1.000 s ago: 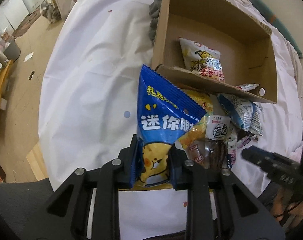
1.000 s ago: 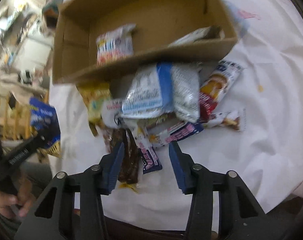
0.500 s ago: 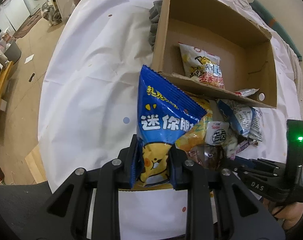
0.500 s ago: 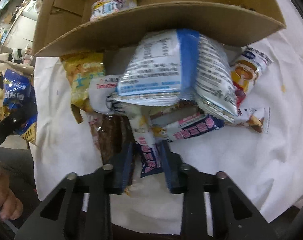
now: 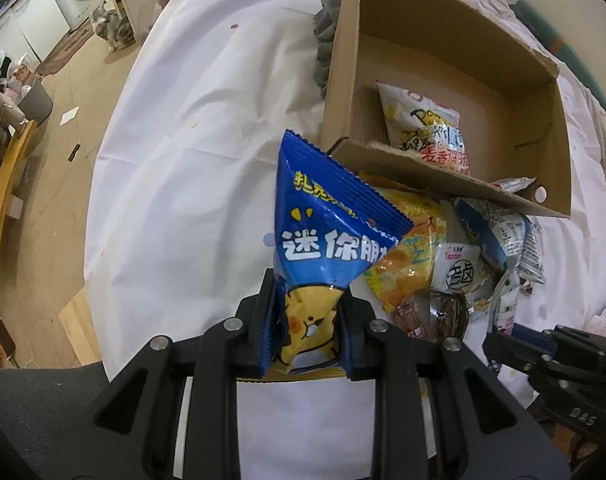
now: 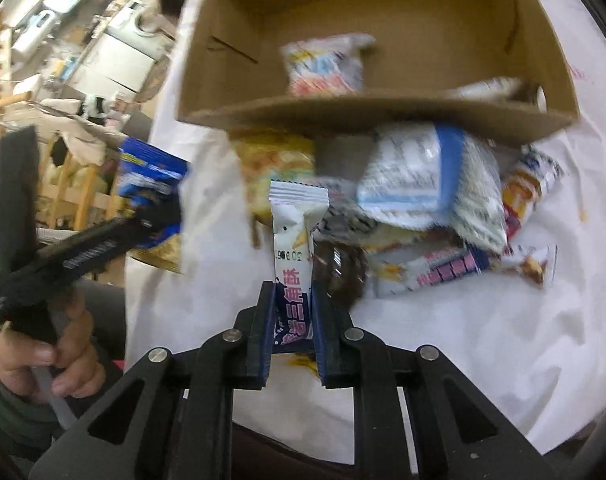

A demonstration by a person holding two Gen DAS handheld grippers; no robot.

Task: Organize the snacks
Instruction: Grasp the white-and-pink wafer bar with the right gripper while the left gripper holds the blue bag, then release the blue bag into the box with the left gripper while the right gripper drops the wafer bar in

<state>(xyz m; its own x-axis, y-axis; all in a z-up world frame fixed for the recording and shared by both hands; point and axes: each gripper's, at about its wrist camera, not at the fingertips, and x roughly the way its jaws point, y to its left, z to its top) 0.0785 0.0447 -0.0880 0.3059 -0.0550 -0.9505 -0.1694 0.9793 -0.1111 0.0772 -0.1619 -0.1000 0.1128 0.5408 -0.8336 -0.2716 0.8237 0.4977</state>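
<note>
Two grippers: each clamped on one snack above the white cloth (image 5: 175,184).
Left gripper (image 5: 306,336): pads pinch the lower end of a blue bag (image 5: 323,240); the bag stands upright between them, top corner near the box's front wall.
Right gripper (image 6: 291,334): jaws pressed onto the bottom end of a white bar (image 6: 295,240), which stands upright, its top end free.
Box (image 5: 443,36): cardboard, open-topped, on the cloth beyond both grippers.
Box contents: one yellow-white pack (image 5: 427,128) on the floor; one small packet (image 5: 515,184) at the front wall.
Pile (image 6: 423,200): loose snacks on the cloth, against the box's front wall.
Hand (image 6: 51,356): wraps the left gripper's handle, seen from the right wrist.
</note>
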